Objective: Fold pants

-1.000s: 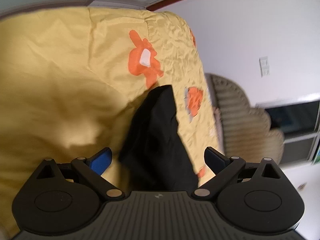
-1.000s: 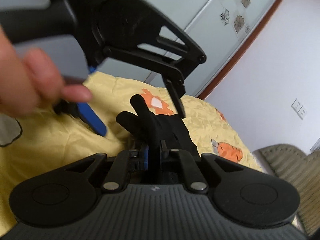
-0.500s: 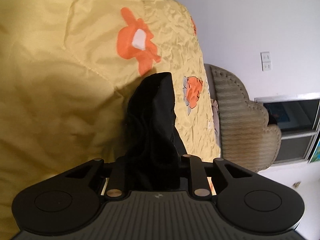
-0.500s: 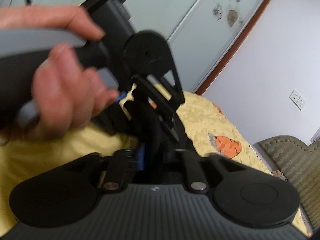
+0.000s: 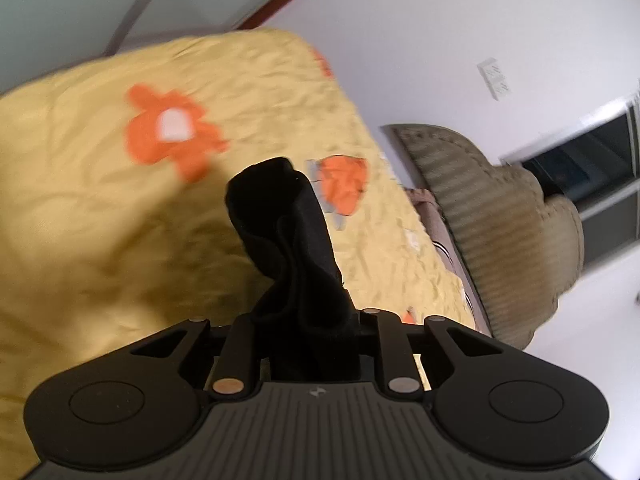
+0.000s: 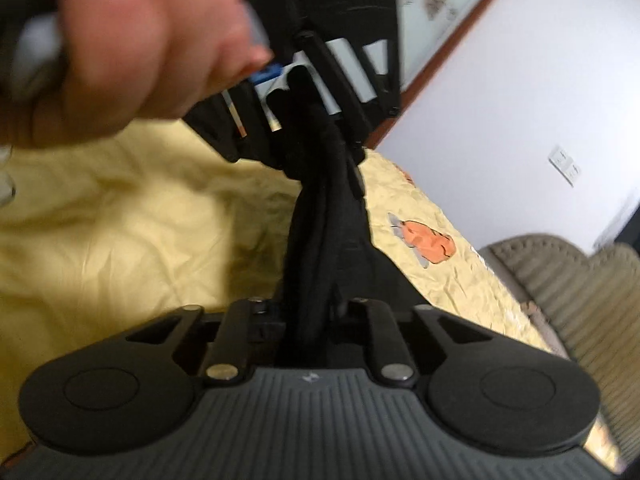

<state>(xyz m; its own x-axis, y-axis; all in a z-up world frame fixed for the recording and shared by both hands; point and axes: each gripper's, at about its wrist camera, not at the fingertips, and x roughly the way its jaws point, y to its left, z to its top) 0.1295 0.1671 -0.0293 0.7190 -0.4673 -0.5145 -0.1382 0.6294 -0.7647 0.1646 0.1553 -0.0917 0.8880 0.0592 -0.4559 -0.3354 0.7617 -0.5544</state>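
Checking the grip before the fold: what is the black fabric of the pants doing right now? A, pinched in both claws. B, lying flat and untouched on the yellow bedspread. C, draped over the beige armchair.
A: the black fabric pants run bunched from the right claw up into the left claw.

A bed (image 5: 100, 240) carries everything, covered by a crinkled yellow spread (image 6: 120, 240) printed with orange flower shapes (image 5: 172, 132). One more orange print (image 6: 430, 240) sits near the bed's right edge. A bunch of black pants (image 5: 288, 248) rises from the spread toward the near edge; how much of it rests on the bed is hidden.
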